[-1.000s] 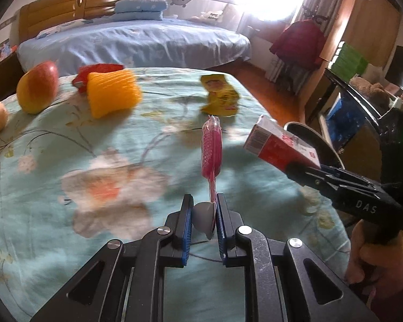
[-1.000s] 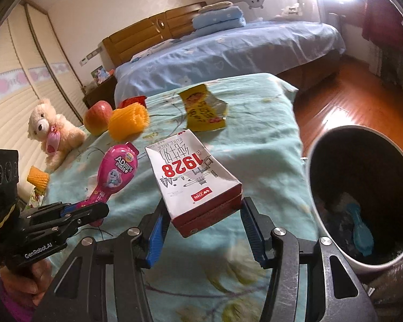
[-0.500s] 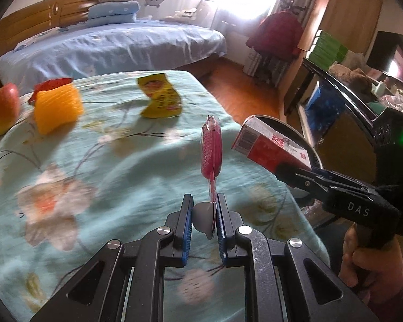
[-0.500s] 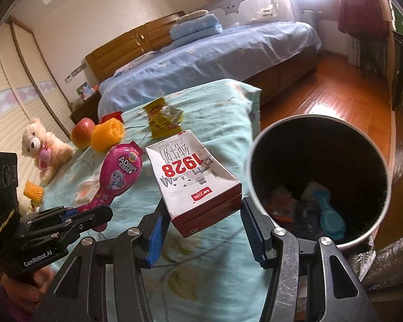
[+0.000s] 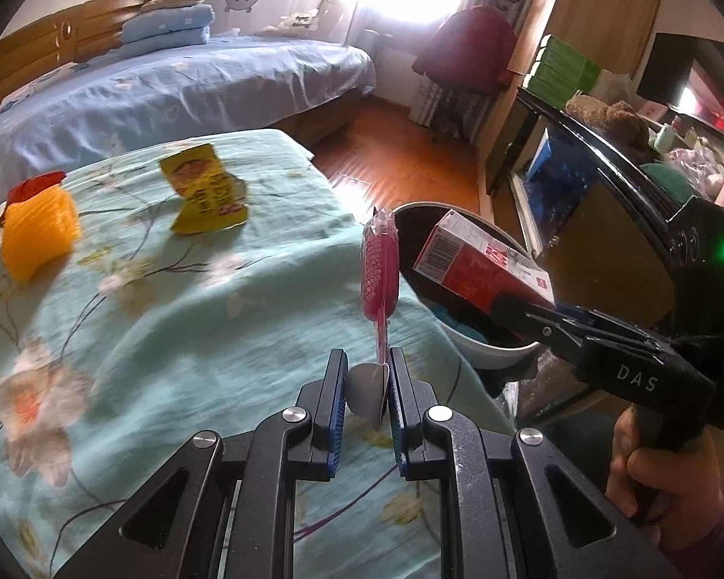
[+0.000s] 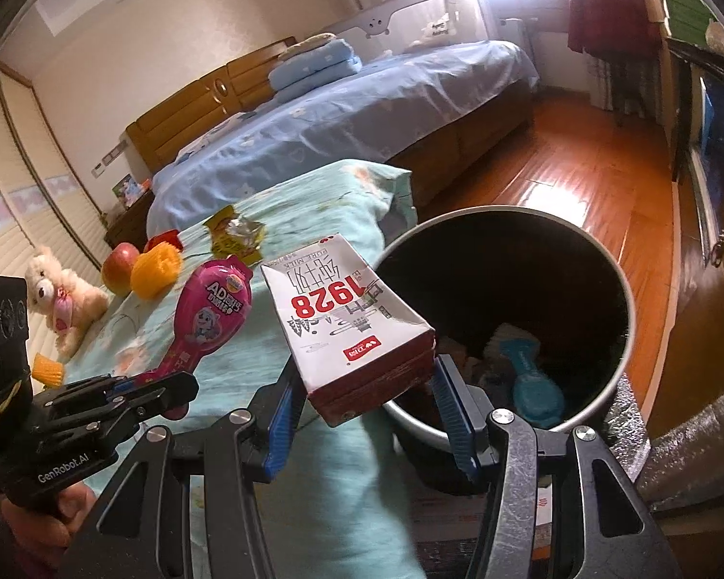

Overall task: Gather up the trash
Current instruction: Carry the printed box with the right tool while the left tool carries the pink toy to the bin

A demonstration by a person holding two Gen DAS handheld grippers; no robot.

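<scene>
My left gripper is shut on the stem of a pink lollipop-shaped wrapper, held upright above the teal cloth near the table's right edge; it also shows in the right wrist view. My right gripper is shut on a red-and-white milk carton, held at the rim of the round trash bin. In the left wrist view the carton hangs over the bin. A yellow snack wrapper lies on the cloth.
An orange foam fruit net, a red wrapper, an apple and a teddy bear sit on the table. The bin holds a blue item. A blue bed stands behind; a dark cabinet is on the right.
Both grippers have moved right toward the bin with their loads. The carton has gone from over the cloth to the bin's rim; the bin has grown larger in both views.
</scene>
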